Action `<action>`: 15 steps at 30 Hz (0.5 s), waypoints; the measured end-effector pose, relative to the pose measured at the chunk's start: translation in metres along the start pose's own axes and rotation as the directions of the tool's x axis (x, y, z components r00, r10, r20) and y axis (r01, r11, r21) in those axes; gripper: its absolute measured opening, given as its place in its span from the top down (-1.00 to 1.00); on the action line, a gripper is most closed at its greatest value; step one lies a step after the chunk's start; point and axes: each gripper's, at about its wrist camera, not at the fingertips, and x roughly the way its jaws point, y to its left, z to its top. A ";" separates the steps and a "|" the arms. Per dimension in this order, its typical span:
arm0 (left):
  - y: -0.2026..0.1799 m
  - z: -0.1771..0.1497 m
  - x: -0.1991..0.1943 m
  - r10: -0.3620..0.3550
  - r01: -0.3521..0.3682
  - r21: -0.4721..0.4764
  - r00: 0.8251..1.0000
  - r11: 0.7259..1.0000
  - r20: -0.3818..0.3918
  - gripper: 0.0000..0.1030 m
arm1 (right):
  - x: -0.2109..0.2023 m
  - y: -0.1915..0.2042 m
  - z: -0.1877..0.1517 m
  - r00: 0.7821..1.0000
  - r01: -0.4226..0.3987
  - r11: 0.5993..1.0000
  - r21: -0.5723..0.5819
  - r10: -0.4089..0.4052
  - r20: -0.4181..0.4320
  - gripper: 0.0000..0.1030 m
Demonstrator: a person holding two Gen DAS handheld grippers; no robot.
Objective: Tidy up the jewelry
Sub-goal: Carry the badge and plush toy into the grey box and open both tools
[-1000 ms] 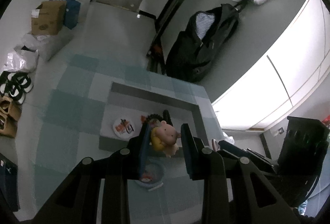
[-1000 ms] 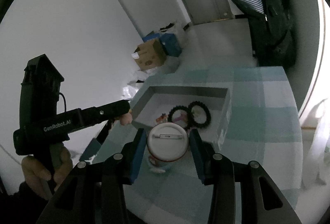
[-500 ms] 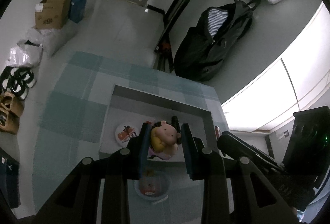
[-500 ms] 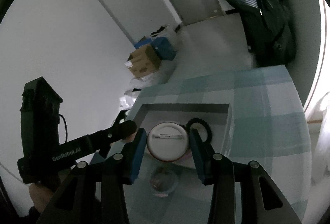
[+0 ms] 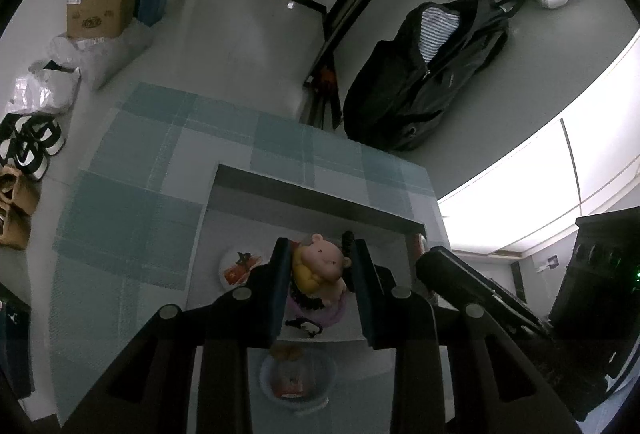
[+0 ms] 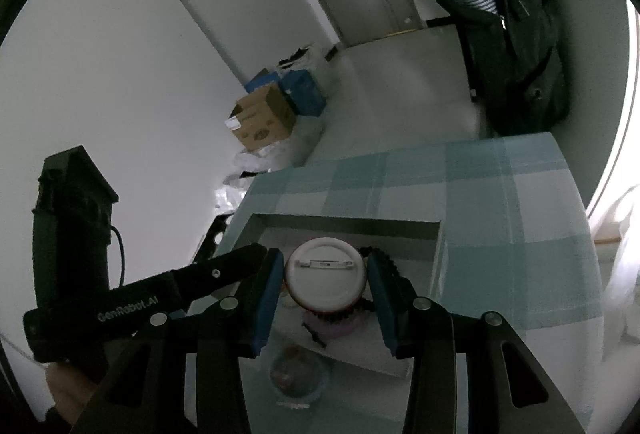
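Landmark: shallow grey rectangular tray [image 5: 316, 194] on a blue-and-white checked tablecloth [image 5: 132, 210].

Left gripper [image 5: 320, 274] clamped on a small pink-faced, yellow-bodied figurine charm [image 5: 320, 266], held above the tray's near half.

Right gripper [image 6: 326, 280] clamped on a round white pin badge [image 6: 326, 272], pin-back side facing the camera, also above the tray's near half; the two grippers sit side by side, close together.

Inside the tray: a round white badge with red print [image 5: 240, 266] at its left side, a pale purple disc [image 5: 320, 314] under the left gripper, black toothed rings [image 6: 384, 258] behind the right gripper.

Just outside the tray's near edge: small clear round bowl [image 5: 298, 382] holding small items, too dim to identify.
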 end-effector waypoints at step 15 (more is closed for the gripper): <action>-0.003 0.003 0.015 0.027 -0.027 0.017 0.999 1.000 -0.036 0.52 | 0.005 -0.008 0.004 1.000 0.026 1.000 0.004 -0.026 0.010 0.19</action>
